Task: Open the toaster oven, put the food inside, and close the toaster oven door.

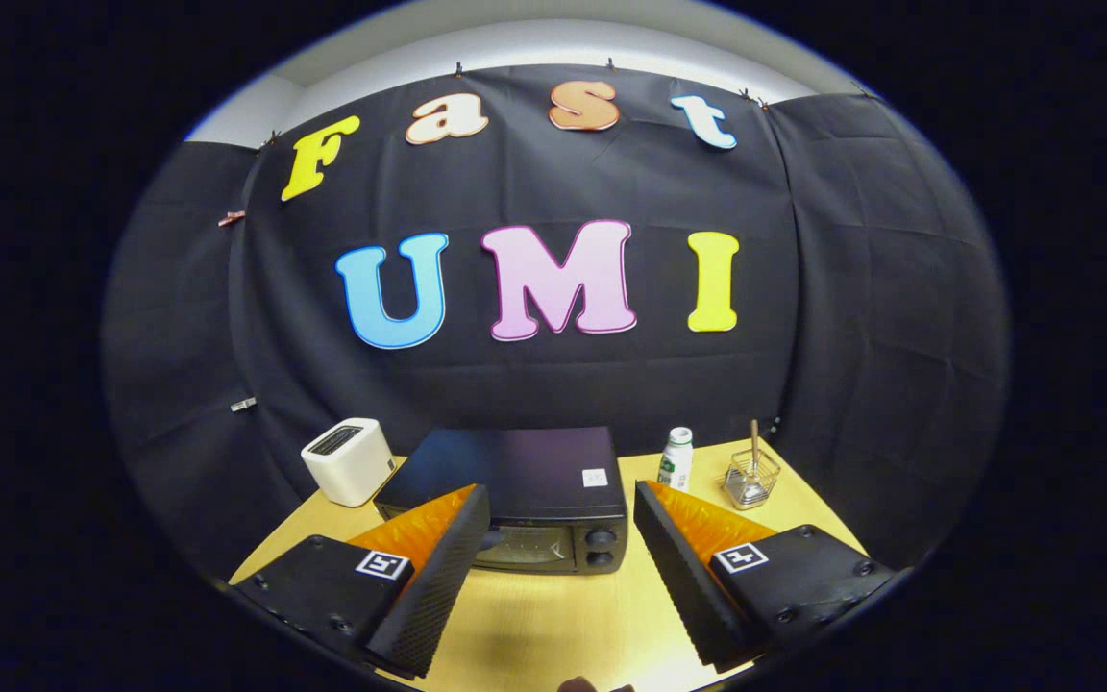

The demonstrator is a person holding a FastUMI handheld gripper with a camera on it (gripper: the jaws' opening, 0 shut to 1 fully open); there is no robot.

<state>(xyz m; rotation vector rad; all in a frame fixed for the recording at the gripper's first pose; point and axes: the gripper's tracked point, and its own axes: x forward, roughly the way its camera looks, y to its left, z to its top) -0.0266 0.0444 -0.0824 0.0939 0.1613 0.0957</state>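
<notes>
Just ahead of my gripper (561, 538), beyond its fingertips and roughly centred between them, sits the toaster oven (525, 500) on the pale wooden table (544, 615). Its front faces me, with the glass door (525, 546) shut and two round knobs (600, 546) stacked at the right end of the front panel. The long axis of the box runs crosswise, from my left finger toward my right one, and its flat dark top carries a small white sticker (595, 477) near the right front corner.

My fingers stand wide apart and hold nothing; bare tabletop shows between them (the left fingertip overlaps the oven's left front corner in my view, though I cannot tell whether it touches).

Beyond my left finger, just beside the oven's left end, is a small white slot toaster (349, 461). Beyond my right finger stand a white bottle (676, 459) near the oven's right end and, further right, a wire basket (751, 477) with an upright stick in it.
</notes>
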